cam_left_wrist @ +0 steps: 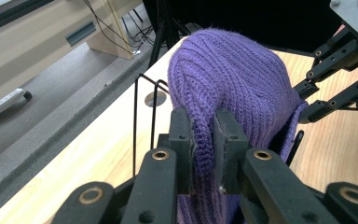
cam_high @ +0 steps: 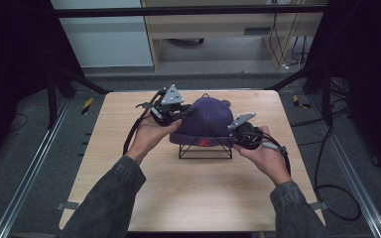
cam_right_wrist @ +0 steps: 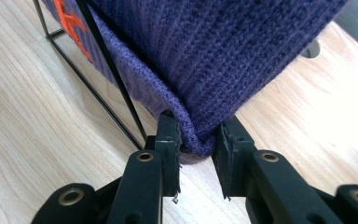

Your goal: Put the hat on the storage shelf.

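Tongs (cam_left_wrist: 204,135) twice, one beanie (cam_high: 209,119)

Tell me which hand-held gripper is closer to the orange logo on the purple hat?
Right. The right hand-held gripper pinches the purple hat at its cuff, beside the orange logo; the left hand-held gripper grips the far upper side.

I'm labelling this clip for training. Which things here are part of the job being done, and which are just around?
In the job:
- purple knit beanie
- black wire stand under it
- left gripper, shut on the beanie's fabric
- right gripper, shut on its cuff

Just around:
- wooden table
- floor cables
- cabinet behind
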`<state>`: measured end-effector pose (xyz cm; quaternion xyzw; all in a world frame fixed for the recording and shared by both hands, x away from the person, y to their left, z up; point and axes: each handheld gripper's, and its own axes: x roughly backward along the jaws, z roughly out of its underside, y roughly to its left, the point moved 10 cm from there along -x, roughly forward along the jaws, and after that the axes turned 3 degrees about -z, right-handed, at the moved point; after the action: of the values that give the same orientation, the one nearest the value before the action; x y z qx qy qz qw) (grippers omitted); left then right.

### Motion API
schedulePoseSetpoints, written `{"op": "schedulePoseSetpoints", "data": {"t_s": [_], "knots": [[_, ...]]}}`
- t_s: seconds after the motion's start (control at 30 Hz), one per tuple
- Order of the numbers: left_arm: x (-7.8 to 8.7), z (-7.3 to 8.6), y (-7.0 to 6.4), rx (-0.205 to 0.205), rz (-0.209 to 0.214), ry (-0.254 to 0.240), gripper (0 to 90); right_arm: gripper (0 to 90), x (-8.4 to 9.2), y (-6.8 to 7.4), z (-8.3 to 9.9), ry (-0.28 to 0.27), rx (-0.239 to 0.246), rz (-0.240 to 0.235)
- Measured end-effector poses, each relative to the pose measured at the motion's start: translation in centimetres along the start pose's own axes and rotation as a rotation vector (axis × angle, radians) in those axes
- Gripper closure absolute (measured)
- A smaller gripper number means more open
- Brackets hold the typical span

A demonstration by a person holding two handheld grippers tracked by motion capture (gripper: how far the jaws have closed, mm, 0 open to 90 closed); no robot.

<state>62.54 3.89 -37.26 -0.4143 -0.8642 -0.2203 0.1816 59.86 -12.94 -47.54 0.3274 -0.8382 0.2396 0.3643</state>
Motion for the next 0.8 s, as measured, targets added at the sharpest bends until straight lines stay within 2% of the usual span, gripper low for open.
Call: {"op": "schedulePoseSetpoints", "data": {"t_s": [0.33,0.6,0.8], "knots": [[-0.5,1.7,-0.5,0.006,0.013,0.011,79.1,72.8,-0.8,0.1,0.9,0.010,-0.018,-0.011],[-0.8,2.6,-0.8,0.011,0.023,0.023,79.1,72.6,-1.4,0.1,1.3,0.033,-0.011,-0.013],[-1.1,3.4,-1.1,0.013,0.035,0.033,79.0,72.6,-1.9,0.2,1.9,0.036,-0.032,-0.026]]}}
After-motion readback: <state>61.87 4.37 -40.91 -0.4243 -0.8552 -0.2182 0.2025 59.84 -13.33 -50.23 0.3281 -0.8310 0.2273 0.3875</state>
